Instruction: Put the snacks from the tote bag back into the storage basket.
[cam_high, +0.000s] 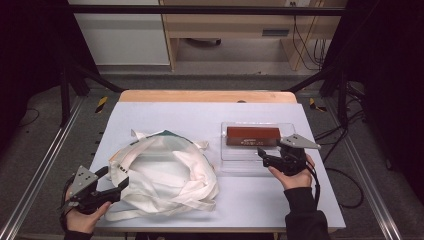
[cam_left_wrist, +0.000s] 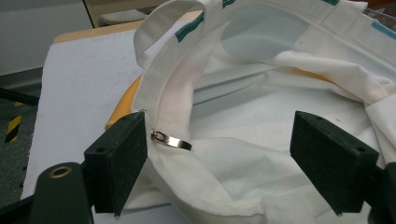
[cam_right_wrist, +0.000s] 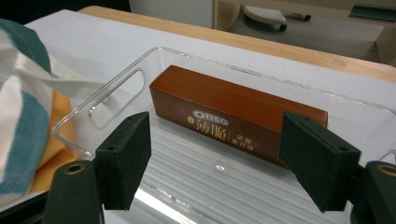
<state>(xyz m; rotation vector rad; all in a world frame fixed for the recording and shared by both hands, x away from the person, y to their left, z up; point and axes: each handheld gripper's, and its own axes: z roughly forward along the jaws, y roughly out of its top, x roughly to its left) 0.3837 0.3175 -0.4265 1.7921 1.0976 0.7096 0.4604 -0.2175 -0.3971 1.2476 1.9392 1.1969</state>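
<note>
A white cloth tote bag (cam_high: 165, 175) with teal marks lies crumpled, mouth open, on the left half of the table. My left gripper (cam_high: 114, 177) is at its near-left edge. In the left gripper view the left gripper (cam_left_wrist: 219, 140) stands open, straddling the bag (cam_left_wrist: 261, 121); the rim lies against the left pad, where a small metal clip (cam_left_wrist: 173, 140) sits. A brown Oreo box (cam_high: 252, 135) lies in a clear plastic tray (cam_high: 250, 162) on the right. My right gripper (cam_high: 262, 156) hovers at the tray's near side. Seen from the right gripper (cam_right_wrist: 215, 144), its jaws are open and empty, facing the box (cam_right_wrist: 233, 112).
The table has a pale blue cover (cam_high: 200, 115) and a wooden far edge (cam_high: 207, 96). Something orange (cam_left_wrist: 123, 105) peeks out from under the bag. Black frame bars and cables surround the table. Bare cover lies between the bag and the tray (cam_right_wrist: 116, 88).
</note>
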